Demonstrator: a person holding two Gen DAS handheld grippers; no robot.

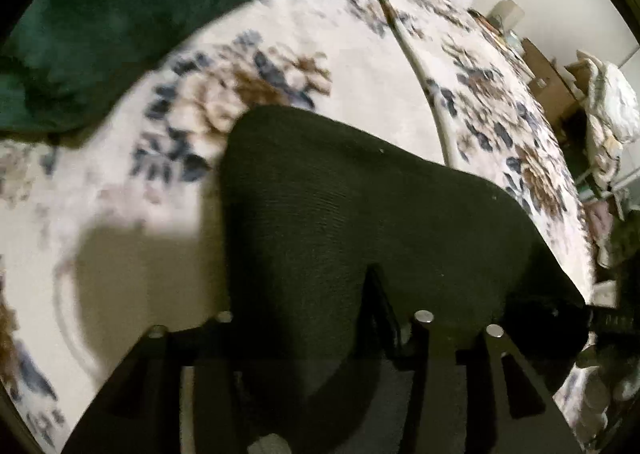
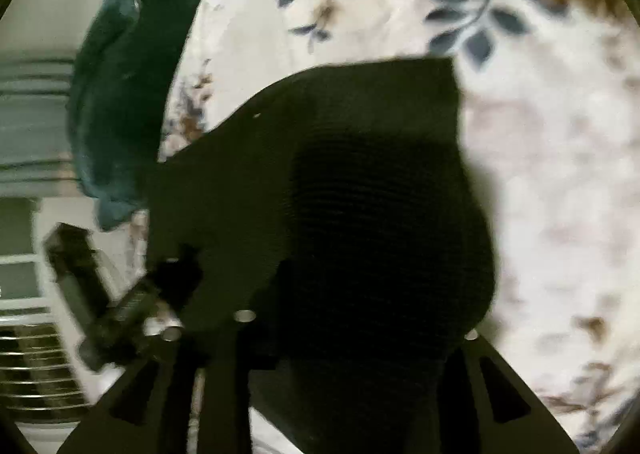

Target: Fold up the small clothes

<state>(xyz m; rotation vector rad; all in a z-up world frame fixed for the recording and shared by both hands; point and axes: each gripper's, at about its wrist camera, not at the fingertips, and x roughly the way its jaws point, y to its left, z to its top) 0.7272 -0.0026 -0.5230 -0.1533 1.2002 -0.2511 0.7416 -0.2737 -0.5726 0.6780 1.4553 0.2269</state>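
A small dark knitted garment [image 1: 360,222] with fine horizontal ribbing lies on a bed covered by a cream bedspread [image 1: 352,66] printed with blue and brown flowers. It drapes over the tips of both grippers, so the cloth sits between each pair of jaws. The left gripper [image 1: 324,318] and the right gripper [image 2: 360,326] stand partly apart; whether they press the cloth cannot be told. A dark green cushion [image 1: 132,6] rests near the bed's far edge, apart from the garment.

One black knit garment [image 1: 340,214], one dark green cushion [image 1: 132,14], one floral bedspread [image 1: 360,66], two grippers [image 1: 320,334]
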